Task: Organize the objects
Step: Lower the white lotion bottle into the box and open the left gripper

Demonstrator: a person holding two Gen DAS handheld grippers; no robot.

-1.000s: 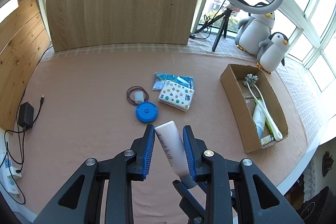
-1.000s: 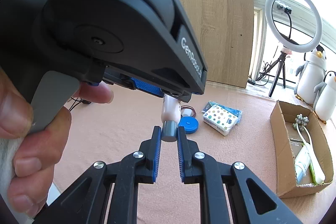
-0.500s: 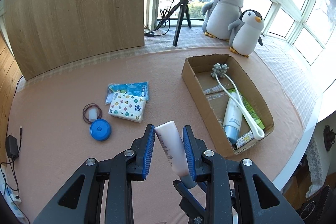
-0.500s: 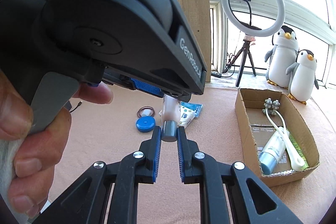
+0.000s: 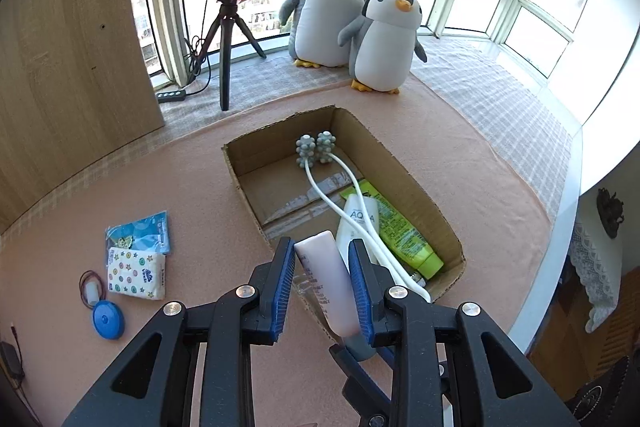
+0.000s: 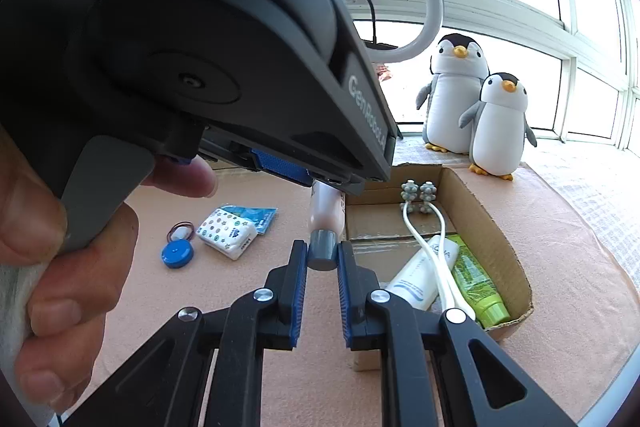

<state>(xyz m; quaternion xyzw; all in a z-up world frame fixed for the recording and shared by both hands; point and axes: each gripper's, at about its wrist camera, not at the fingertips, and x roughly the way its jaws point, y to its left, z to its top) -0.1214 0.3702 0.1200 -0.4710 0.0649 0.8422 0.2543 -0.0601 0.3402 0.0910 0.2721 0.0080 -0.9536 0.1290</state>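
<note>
We see the left hand-held gripper (image 5: 322,281) clamping the pink tube (image 5: 328,279), the right hand-held gripper (image 6: 322,263) pinching its grey cap (image 6: 322,250). Uneven release (our guess) could drop it outside the cardboard box (image 5: 420,183).

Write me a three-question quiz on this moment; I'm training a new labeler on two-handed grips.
1. True or false: the cardboard box is empty.
2. What does the right tool clamp? A) blue round case B) the pink tube's grey cap C) tissue pack
3. Fill in: the left tool grips the tube's ____.

Key: 1 false, it holds a white tube, a green tube and a massager. 2 B. 3 body.
</note>
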